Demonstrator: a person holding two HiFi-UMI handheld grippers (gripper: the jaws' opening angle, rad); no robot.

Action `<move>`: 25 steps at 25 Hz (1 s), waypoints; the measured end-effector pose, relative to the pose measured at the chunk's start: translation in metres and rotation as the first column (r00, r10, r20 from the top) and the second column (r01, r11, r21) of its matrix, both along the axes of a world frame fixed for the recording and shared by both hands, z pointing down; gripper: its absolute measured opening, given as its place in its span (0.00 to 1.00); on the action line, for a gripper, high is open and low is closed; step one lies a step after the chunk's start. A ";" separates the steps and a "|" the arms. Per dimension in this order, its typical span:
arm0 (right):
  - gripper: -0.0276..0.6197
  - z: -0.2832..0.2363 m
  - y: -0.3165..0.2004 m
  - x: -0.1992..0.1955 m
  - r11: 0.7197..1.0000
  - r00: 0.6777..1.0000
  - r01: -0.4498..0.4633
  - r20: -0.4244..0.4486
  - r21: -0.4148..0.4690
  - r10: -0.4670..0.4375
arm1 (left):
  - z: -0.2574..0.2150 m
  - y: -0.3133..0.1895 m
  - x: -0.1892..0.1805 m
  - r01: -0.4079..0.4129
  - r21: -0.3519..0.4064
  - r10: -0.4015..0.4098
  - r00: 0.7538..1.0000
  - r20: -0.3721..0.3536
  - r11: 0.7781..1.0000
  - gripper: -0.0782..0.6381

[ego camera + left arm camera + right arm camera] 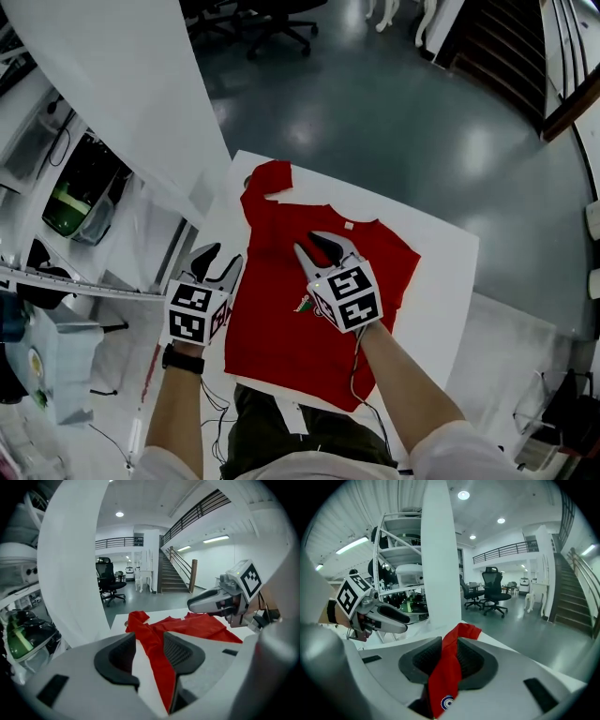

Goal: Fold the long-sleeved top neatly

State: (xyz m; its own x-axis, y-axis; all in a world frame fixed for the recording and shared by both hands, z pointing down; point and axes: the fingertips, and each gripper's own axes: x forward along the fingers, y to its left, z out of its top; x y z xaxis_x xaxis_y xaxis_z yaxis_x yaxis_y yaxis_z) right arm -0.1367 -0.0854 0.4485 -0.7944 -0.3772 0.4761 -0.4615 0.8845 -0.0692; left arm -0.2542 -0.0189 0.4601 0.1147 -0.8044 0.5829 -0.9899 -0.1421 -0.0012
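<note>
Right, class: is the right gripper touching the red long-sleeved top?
Touching. The right gripper view shows the red long-sleeved top pinched between the pads of the right gripper.

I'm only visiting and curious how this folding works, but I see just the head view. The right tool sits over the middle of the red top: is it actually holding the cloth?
Observer: Yes. The right gripper view shows a fold of the red top pinched between the right gripper's fingers.
Operator: And the left one, beside the top's edge?
Observer: The left gripper's fingers stand apart and grip nothing; bare table shows between them.
</note>
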 end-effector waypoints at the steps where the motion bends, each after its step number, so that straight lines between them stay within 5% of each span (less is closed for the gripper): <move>1: 0.22 -0.002 0.001 0.002 1.000 1.000 -0.002 0.005 0.003 0.002 | -0.003 0.001 0.001 0.001 0.001 -0.001 1.000 0.009 1.000 0.37; 11: 0.21 0.000 -0.019 -0.001 0.996 0.995 -0.094 0.021 -0.007 0.094 | 0.002 -0.049 -0.020 -0.043 0.007 0.043 0.999 -0.003 0.999 0.37; 25: 0.21 0.046 -0.079 -0.002 0.956 0.959 -0.283 -0.039 -0.085 0.280 | 0.040 -0.209 -0.026 -0.304 -0.046 0.306 0.951 0.046 0.952 0.37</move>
